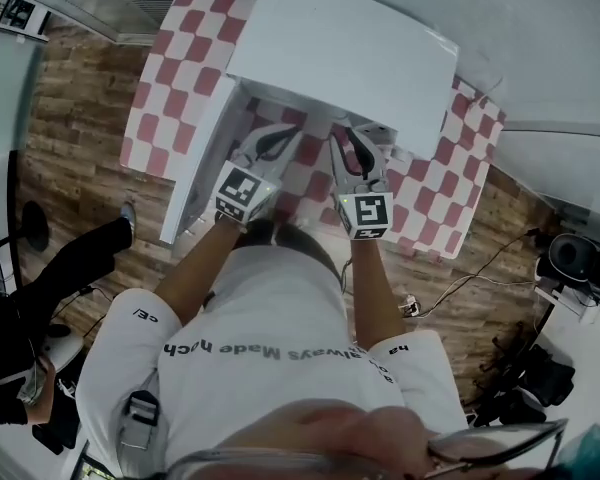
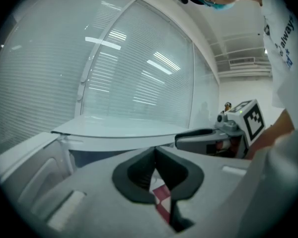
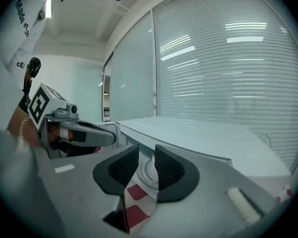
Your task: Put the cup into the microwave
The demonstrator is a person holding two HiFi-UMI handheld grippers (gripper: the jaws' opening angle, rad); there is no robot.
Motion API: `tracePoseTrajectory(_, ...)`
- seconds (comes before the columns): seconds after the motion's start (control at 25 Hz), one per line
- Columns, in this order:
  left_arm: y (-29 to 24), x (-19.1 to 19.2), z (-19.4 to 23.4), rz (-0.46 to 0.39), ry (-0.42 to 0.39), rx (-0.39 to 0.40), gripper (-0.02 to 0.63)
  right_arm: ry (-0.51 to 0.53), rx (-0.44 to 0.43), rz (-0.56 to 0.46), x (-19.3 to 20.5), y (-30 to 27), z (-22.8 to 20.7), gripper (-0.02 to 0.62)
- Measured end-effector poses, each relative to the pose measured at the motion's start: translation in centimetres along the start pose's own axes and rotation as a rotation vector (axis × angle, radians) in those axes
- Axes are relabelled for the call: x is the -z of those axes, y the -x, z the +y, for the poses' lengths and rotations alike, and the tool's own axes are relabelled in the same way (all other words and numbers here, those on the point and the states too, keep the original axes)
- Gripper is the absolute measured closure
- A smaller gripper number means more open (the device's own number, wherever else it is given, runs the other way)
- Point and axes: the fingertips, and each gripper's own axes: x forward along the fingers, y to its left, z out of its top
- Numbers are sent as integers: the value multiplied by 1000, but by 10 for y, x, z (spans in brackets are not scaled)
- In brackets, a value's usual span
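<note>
Open microwave (image 1: 350, 58) ahead; left hand-held gripper (image 2: 155, 155) clenched, empty; right hand-held gripper (image 3: 146, 157) released, empty.

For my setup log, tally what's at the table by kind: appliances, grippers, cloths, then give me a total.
Microwave: 1
Grippers: 2 (left gripper, right gripper)
Checked tablecloth: 1
Total: 4
</note>
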Motion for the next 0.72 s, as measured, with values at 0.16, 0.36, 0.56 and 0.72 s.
tracePoseTrajectory(0.16, 16, -30, -13, -36, 18, -4, 603, 5, -14, -32, -33, 25, 9, 515)
tracePoseTrajectory(0.36, 31, -67, -24, -59, 29, -13, 603, 0, -36, -44, -64, 54, 21, 517)
tracePoseTrajectory(0.56, 49, -104, -43, -103, 29, 20, 603, -29, -20, -77, -103, 78, 25, 518)
tracePoseTrajectory(0.72, 63, -136, -60, -141, 21, 55, 603, -2, -38, -119, -137, 98, 35, 518)
